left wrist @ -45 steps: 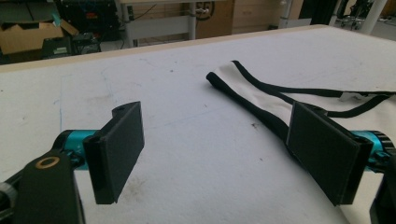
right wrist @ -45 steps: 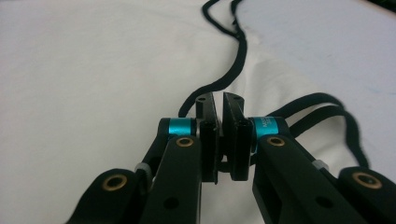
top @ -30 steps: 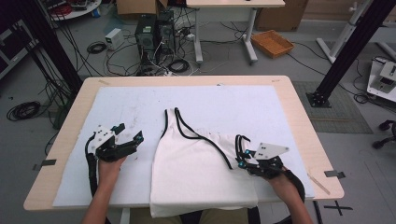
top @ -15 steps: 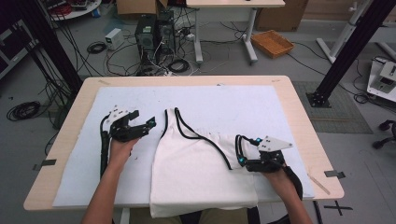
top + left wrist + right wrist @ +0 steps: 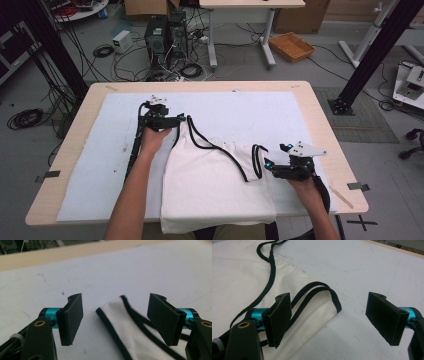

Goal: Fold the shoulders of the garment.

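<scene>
White cloth: tank top (image 5: 215, 185) with black binding, lying flat on table cover (image 5: 100, 175); hem hanging over near edge at 6 o'clock, straps reaching toward 12.
Near hem: draped off table (image 5: 65, 140) edge, loose, no hold there.
Right gripper (image 5: 270, 165): at 4 o'clock of the scene, jaws wide apart after just opening, nothing pinched; looped right strap (image 5: 319, 290) lying just ahead of and between pads (image 5: 279, 317), apart from them.
Right strap loop: doubled black band folded back on itself, resting at garment's right shoulder edge.
Garment body: thin, light, limp; likely to bunch, slide and sag rather than keep shape when lifted.
Binding: black edging (image 5: 110, 322) looks firmer than the white knit, probably the surest pinch line.
Left gripper (image 5: 182, 118): at 11 o'clock, jaws apart though just narrowed a little; left strap tip (image 5: 117, 307) between pads (image 5: 72, 317), not yet clamped.
Left strap: narrow white tongue edged in black, pointing away toward 12 o'clock.
Hold advice: pinch each strap across its bound edges near the shoulder, both sides together, so cloth spreads instead of twisting.
Far side: bare cover, then table rim, cables and computer boxes (image 5: 165, 35) on floor beyond.
</scene>
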Tool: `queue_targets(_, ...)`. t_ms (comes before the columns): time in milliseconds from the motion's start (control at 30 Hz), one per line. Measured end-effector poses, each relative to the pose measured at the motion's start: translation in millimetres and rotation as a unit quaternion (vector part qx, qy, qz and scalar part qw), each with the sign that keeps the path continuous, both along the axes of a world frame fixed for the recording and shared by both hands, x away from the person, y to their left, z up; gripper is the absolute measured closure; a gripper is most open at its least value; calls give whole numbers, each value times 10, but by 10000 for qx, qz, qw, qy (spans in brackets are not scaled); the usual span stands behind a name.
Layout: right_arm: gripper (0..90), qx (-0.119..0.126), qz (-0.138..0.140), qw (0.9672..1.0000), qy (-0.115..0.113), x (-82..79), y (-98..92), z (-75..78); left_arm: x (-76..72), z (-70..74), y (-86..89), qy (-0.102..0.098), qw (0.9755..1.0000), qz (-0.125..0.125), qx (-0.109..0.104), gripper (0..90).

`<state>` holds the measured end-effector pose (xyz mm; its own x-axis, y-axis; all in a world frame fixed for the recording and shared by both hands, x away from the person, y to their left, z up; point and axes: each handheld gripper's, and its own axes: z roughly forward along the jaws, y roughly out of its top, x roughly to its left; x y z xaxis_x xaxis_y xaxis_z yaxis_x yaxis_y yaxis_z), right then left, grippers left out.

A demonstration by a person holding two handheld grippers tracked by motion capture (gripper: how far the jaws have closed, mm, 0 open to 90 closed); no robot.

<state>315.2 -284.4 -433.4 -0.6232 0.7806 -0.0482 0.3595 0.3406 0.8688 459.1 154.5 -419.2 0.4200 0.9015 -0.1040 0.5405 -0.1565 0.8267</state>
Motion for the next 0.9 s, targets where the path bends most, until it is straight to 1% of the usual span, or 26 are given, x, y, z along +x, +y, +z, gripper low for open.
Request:
queue_targets(33,208,-2,6,10000,-11,-1,-2,0,17,-37,-19,56,10000,16,-4,290)
queue_targets(67,208,6,10,10000,-14,-3,-5,0,30,-69,-35,98,9999,18,39,302)
queue_targets(167,208,31,3,10000,2,-1,-13,-4,62,-156,-82,239,9994,12,263,323)
queue_targets(233,208,22,2,10000,20,5,-18,-10,78,-200,-91,328,9990,-15,318,331)
queue_targets(300,208,21,3,10000,28,6,-18,-13,86,-228,-92,390,9986,-22,365,371)
queue_targets(367,208,30,2,10000,36,2,-20,-12,93,-249,-92,459,9984,-51,340,390)
queue_targets(467,208,29,4,10000,23,0,-19,-11,92,-283,-113,545,9977,-97,401,435)
queue_targets(567,208,27,14,10000,43,-1,-15,-14,74,-280,-146,472,9969,-81,618,495)
queue_targets(600,208,22,8,10000,21,0,-15,-14,68,-278,-151,446,9971,-120,609,538)
queue_targets(633,208,21,5,10000,19,-1,-17,-13,58,-273,-157,448,9970,-199,604,639)
queue_targets(667,208,28,3,10000,19,-1,-19,-12,48,-270,-173,430,9966,-270,647,727)
queue_targets(733,208,45,-7,10000,35,-4,-21,-13,27,-270,-213,341,9959,-393,745,843)
queue_targets(767,208,31,-3,10000,24,-4,-25,-15,16,-269,-220,306,9957,-448,755,849)
queue_targets(833,208,33,-22,10000,31,-12,-32,-16,-7,-266,-210,223,9967,-540,564,855)
queue_targets(867,208,33,-22,10000,31,-12,-32,-16,-7,-266,-210,223,9967,-540,564,857)
queue_targets(900,208,37,-36,10000,23,-20,-44,-13,-28,-250,-198,152,9970,-568,494,858)
